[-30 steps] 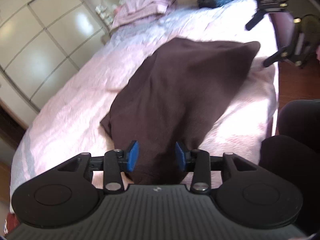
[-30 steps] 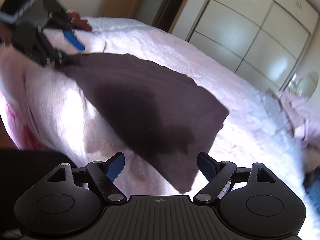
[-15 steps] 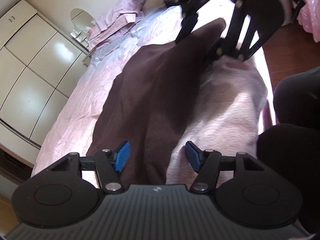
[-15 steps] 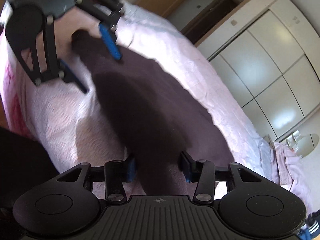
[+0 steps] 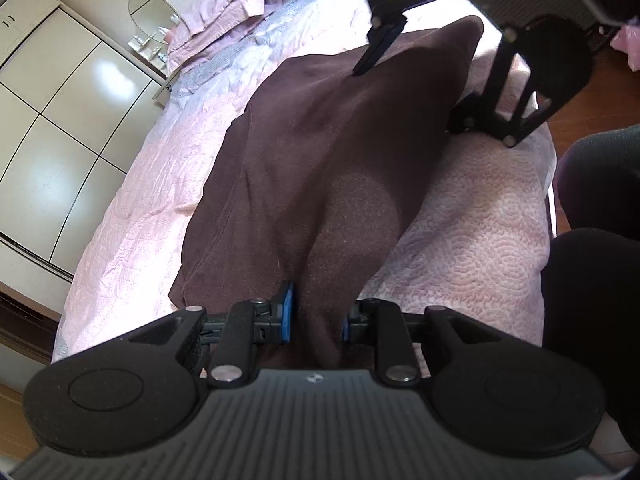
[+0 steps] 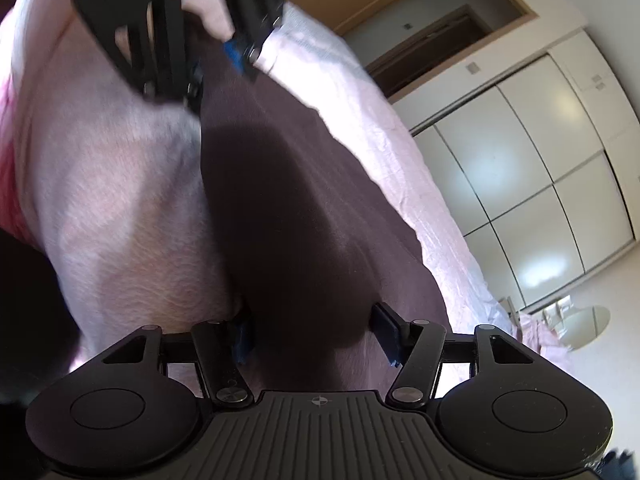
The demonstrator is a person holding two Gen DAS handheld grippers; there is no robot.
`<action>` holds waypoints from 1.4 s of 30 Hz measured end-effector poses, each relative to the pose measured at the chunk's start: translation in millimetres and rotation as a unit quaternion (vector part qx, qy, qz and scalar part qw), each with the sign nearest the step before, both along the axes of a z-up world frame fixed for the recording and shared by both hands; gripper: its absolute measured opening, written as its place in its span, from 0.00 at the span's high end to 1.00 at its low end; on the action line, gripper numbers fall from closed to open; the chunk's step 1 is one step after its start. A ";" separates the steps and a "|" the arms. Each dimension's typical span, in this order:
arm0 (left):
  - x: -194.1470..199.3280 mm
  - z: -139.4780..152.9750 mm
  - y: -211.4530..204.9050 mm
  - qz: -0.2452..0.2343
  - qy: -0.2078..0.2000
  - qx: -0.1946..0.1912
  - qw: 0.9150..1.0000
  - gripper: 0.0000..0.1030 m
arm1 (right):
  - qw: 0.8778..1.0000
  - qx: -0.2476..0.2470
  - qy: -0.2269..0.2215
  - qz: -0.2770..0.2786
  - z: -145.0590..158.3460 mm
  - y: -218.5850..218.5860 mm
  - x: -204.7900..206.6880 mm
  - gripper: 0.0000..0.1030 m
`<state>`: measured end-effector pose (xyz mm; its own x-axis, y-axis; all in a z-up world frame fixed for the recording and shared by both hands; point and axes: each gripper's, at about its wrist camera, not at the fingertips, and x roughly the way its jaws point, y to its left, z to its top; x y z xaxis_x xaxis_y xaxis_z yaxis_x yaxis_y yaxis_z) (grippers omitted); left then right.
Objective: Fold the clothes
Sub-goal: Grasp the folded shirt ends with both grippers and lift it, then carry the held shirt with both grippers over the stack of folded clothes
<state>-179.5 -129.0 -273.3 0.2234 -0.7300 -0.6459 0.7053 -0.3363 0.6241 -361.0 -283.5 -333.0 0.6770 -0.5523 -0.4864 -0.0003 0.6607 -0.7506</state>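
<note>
A dark brown garment [image 5: 320, 152] lies spread on the pink bed [image 5: 480, 240]; it also shows in the right wrist view [image 6: 288, 216]. My left gripper [image 5: 314, 316] is shut on the garment's near edge, cloth bunched between its blue pads. My right gripper [image 6: 316, 334] has the opposite edge of the garment between its fingers, which stand partly apart around the cloth. Each gripper shows in the other's view: the right one [image 5: 408, 76] at the garment's far corner, the left one [image 6: 216, 68] at the top left.
White wardrobe doors [image 5: 52, 128] run along the far side of the bed. Folded pink clothes [image 5: 224, 12] and a round mirror [image 5: 154, 16] are near the bed's head. A person's dark legs [image 5: 592, 272] are at the bed's edge. A wooden door [image 6: 420, 40] is behind.
Both grippers have come together at opposite edges of the garment. The left gripper has shut on its edge. The right gripper's fingers have spread a little from half a second ago.
</note>
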 end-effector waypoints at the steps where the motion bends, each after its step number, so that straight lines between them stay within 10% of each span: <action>1: -0.8 0.4 -0.3 0.001 -0.002 0.002 1.000 0.81 | 1.000 -0.003 0.005 0.000 -1.8 -2.4 2.7 0.43; 9: -8.0 0.8 -1.8 0.000 -0.016 0.013 1.000 0.81 | 0.999 0.042 -0.015 -0.008 8.3 -15.1 1.3 0.61; 25: 4.4 58.9 -46.4 -0.081 -0.025 0.079 0.993 0.89 | 0.991 0.103 -0.067 0.045 72.9 -49.7 -18.6 0.66; 34: -10.2 205.3 -81.2 -0.113 0.038 0.124 0.985 0.90 | 0.982 0.190 0.016 -0.011 207.4 -69.1 -35.1 0.67; 42: -64.5 308.6 -163.6 -0.230 0.069 0.071 0.968 0.90 | 0.973 0.195 0.040 -0.121 335.4 -96.6 -90.0 0.67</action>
<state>-244.0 -292.7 35.2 -0.2002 -0.6335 -0.7473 0.5340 -0.7101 0.4589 -451.0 -380.1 2.4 0.5024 -0.4532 -0.7363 0.1423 0.8833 -0.4466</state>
